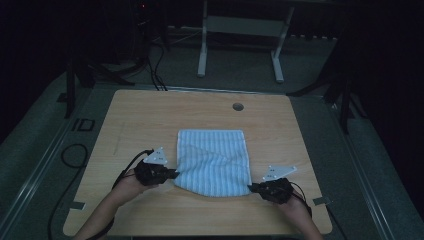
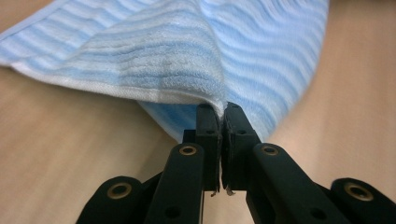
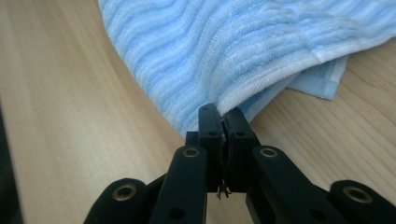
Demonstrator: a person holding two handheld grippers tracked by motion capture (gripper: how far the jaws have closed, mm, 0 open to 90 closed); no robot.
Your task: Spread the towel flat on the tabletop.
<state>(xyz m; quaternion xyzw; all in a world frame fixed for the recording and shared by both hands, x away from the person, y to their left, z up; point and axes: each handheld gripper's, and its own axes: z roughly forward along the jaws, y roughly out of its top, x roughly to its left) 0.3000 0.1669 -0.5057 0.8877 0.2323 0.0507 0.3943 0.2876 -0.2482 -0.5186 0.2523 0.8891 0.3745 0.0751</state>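
On the left side of the pale wooden surface (image 1: pixel 150 115), the person's left hand (image 1: pixel 127 184) holds the left gripper (image 1: pixel 172 174), a grey three-cornered plate on top of it and a black cable trailing back toward the near edge. Its jaws are pressed together on the near left corner of the towel (image 1: pixel 212 160), and in the left gripper view that corner (image 2: pixel 210 100) is lifted off the wood, the cloth rising in a tent-like fold above the lower layer.

The towel itself, striped light blue and white, lies a little nearer than the middle of the surface, its far edge flat and straight, its near edge gathered inward between the two grippers. A small round hole (image 1: pixel 238 106) sits in the surface beyond it.

On the right, the right gripper (image 1: pixel 251 187) comes in from the person's right hand (image 1: pixel 295 202), its jaws likewise pinched tight on the near right corner of the towel. The right gripper view shows the white hem (image 3: pixel 261 91) caught between them, with a lower layer of cloth lying flat on the wood just beyond.
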